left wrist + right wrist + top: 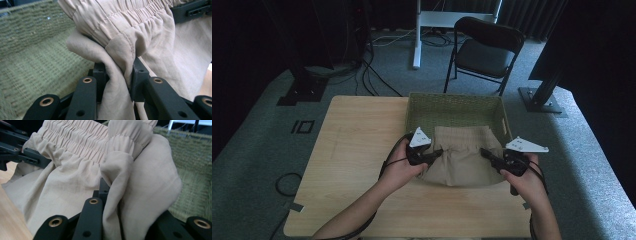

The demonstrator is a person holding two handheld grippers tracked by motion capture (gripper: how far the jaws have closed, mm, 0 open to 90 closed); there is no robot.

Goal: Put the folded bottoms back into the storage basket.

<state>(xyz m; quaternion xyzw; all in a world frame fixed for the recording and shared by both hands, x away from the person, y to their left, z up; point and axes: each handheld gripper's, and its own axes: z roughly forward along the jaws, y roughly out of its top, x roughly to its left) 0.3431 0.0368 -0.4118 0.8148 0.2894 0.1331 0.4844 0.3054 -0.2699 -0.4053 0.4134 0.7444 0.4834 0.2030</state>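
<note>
Both tongs, L & R, clamp beige shorts' waistband corners over basket's near rim.

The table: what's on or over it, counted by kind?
Beige garment: 1
Green woven basket: 1
Hand-held grippers: 2, the left gripper and the right gripper, each with fingers pinching the garment's elastic waistband
Total: 4

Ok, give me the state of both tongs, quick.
Left tongs: shut on the beige garment.
Right tongs: shut on the same garment.
</note>
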